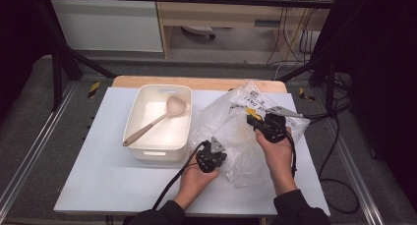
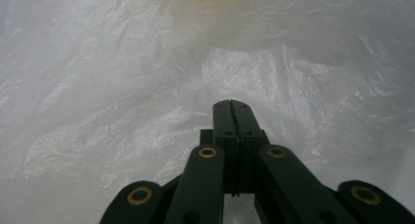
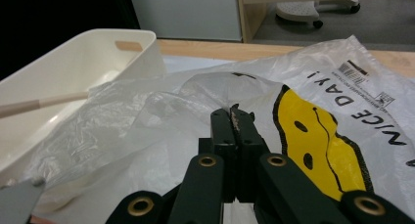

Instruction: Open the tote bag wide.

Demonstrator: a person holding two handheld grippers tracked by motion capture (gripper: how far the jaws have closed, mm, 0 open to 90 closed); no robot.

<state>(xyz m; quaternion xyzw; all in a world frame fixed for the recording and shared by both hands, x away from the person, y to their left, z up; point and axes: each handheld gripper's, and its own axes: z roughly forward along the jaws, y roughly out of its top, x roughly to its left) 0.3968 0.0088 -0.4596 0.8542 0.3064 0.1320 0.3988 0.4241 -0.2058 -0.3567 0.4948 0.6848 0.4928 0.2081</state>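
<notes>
You have the crumpled translucent white plastic bag with the yellow smiley print on the pale table, just right of the cream plastic bin holding the beige spoon. Your left gripper and right gripper both pinch its film, jaws closed. You seem to be spreading the bag's mouth; next, draw the two edges apart gently without tearing.

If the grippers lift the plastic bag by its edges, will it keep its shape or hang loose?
The plastic bag would probably sag: its film is thin, see-through and crumpled. It looks very light, so it may drift or slide on the smooth table. The right gripper and left gripper pinch only thin film, which might slip out.
</notes>
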